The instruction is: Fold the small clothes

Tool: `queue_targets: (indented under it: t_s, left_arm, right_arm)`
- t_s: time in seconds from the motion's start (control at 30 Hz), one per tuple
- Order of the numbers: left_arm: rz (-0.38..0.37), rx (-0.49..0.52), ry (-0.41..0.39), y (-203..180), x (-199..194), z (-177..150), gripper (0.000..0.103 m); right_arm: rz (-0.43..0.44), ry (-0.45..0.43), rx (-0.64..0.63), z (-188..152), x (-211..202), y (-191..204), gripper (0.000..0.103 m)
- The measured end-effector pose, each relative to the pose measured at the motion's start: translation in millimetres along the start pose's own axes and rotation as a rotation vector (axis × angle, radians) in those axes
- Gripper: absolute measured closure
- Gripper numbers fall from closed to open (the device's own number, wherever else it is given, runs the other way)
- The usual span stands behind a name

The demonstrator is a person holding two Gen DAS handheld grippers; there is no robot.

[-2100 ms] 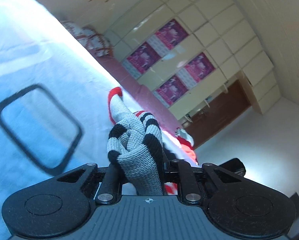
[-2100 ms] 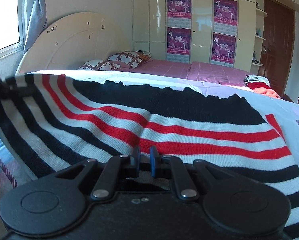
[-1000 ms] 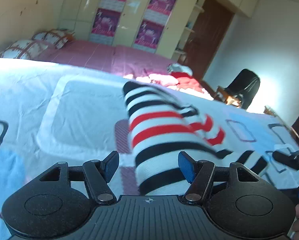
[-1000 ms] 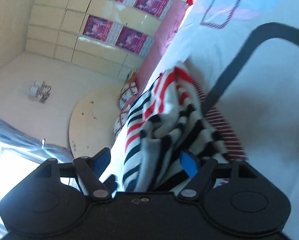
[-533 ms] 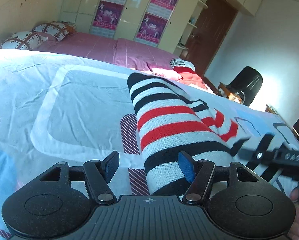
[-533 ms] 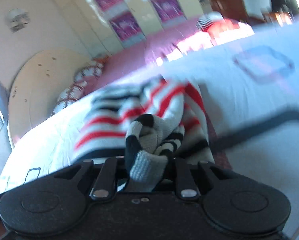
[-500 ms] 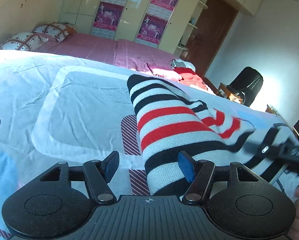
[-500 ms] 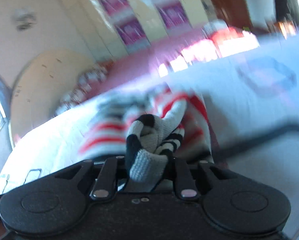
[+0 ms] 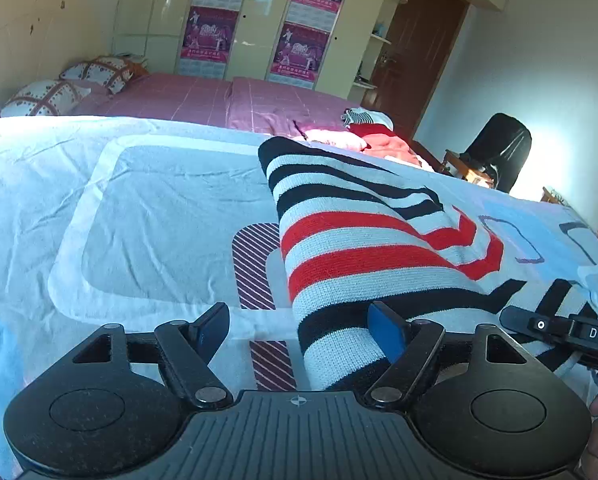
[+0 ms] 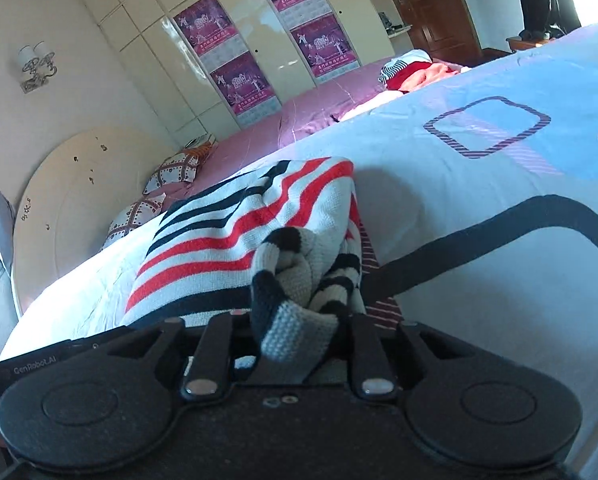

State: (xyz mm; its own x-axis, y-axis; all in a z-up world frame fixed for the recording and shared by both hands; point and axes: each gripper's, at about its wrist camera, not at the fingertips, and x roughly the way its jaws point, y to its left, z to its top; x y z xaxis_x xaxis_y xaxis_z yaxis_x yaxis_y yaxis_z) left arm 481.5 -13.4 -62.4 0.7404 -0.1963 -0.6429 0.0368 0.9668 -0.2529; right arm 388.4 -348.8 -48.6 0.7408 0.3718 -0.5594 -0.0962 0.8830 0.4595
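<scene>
The right gripper (image 10: 295,320) pinches a bunched fold of the striped sweater (image 9: 363,248). The left gripper (image 9: 299,330), its jaws just widened, straddles the sweater's near end without pressing. The sweater lies lengthwise away from both, mid-bedspread (image 9: 147,200).

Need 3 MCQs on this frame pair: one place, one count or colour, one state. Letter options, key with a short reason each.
1. Where does the striped sweater lie?
A. on the patterned bedsheet
B. on the black chair
C. on the pillows

2. How many purple posters hang on the wardrobe doors?
A. two
B. four
C. six

3. What is the right hand-held gripper doing?
A. open, nothing in it
B. shut on bunched sweater knit
C. holding a pillow

Key:
1 A, it is spread on the sheet.
2 B, two pairs show in both views.
3 B, knit is pinched between its fingers; the left hand-held gripper stands open.
</scene>
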Motion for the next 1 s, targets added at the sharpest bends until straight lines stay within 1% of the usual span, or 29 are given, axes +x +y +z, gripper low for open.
queue_targets:
  t_s: [0.07, 0.13, 0.2, 0.23, 0.27, 0.3, 0.33, 0.37, 0.4, 0.47, 0.53, 0.57, 0.6, 0.67, 0.7, 0.73, 0.77, 0.83, 0.87, 0.9, 0.93, 1.0]
  left_arm:
    - [0.0, -0.006, 0.0, 0.9, -1.2, 0.0, 0.026]
    - [0.006, -0.004, -0.001, 1.2, -2.1, -0.7, 0.026]
    - [0.006, -0.014, -0.002, 3.4, -3.6, -0.3, 0.026]
    - [0.003, -0.021, -0.005, 2.7, -7.5, -0.4, 0.026]
    - [-0.01, -0.027, -0.013, 1.8, -12.0, -1.0, 0.027]
    - [-0.032, -0.031, -0.022, 0.9, -17.0, -2.3, 0.027]
    - [-0.044, -0.031, -0.027, -0.3, -20.0, -4.1, 0.027]
    - [-0.043, -0.025, -0.027, -2.4, -21.7, -5.9, 0.027]
    - [-0.043, -0.019, -0.028, -4.2, -23.0, -7.1, 0.027]
    - [-0.059, -0.019, -0.045, -6.3, -27.6, -6.4, 0.027]
    - [-0.072, -0.015, -0.059, -7.6, -29.1, -4.8, 0.027]
    - [-0.074, -0.009, -0.053, -8.7, -28.0, -4.1, 0.027]
    - [-0.068, -0.001, -0.044, -9.5, -25.9, -4.4, 0.027]
    - [-0.035, 0.038, 0.006, -12.6, -17.0, -7.3, 0.027]
    - [-0.043, 0.034, 0.018, -11.3, -14.0, -9.3, 0.026]
    - [-0.051, 0.008, 0.02, -8.4, -13.0, -10.9, 0.026]
    - [-0.055, -0.007, 0.021, -6.6, -13.3, -10.8, 0.026]
    - [-0.046, -0.004, 0.007, -7.0, -17.3, -9.8, 0.026]
    - [-0.042, 0.0, -0.002, -7.5, -19.3, -9.4, 0.026]
    - [-0.043, 0.004, -0.004, -7.3, -20.2, -9.1, 0.026]
    - [-0.044, 0.005, -0.003, -6.9, -20.6, -9.0, 0.026]
    - [-0.049, -0.004, -0.002, -5.3, -20.4, -9.6, 0.026]
  right_arm:
    - [0.016, 0.019, 0.033, 1.7, 0.6, -2.0, 0.075]
    - [0.021, 0.02, 0.067, 3.6, -7.7, -2.7, 0.063]
    - [0.035, 0.02, 0.118, 2.2, -11.5, -5.6, 0.06]
    - [0.047, 0.024, 0.143, 0.7, -12.5, -7.3, 0.06]
    - [0.054, 0.024, 0.162, -0.8, -14.5, -9.2, 0.061]
    - [0.058, 0.021, 0.173, -2.4, -15.8, -9.9, 0.066]
    - [0.057, 0.017, 0.181, -3.9, -17.3, -10.1, 0.086]
    - [0.065, 0.015, 0.194, -4.9, -16.5, -10.2, 0.089]
    - [0.091, 0.019, 0.219, -6.1, -15.7, -10.8, 0.089]
    - [0.177, -0.01, 0.281, -6.8, -19.9, -11.8, 0.09]
    - [0.232, -0.034, 0.358, -7.4, -19.7, -19.5, 0.09]
    - [0.243, -0.033, 0.394, -10.1, -17.4, -26.1, 0.09]
    - [0.232, -0.016, 0.435, -14.1, -11.9, -35.6, 0.09]
    - [0.209, 0.015, 0.5, -28.1, -3.4, -53.8, 0.089]
    - [0.211, 0.035, 0.524, -37.5, 3.2, -63.0, 0.092]
    - [0.244, 0.03, 0.558, -44.0, 6.7, -70.6, 0.091]
    - [0.265, 0.03, 0.579, -44.3, 6.9, -74.3, 0.09]
    - [0.271, 0.029, 0.574, -38.7, 3.5, -71.8, 0.073]
    - [0.27, 0.017, 0.565, -36.5, -0.6, -68.1, 0.068]
    - [0.27, 0.005, 0.562, -34.7, -4.4, -66.1, 0.055]
    - [0.27, -0.009, 0.565, -33.8, -8.1, -65.3, 0.051]
    - [0.249, -0.027, 0.576, -33.5, -14.3, -63.9, 0.051]
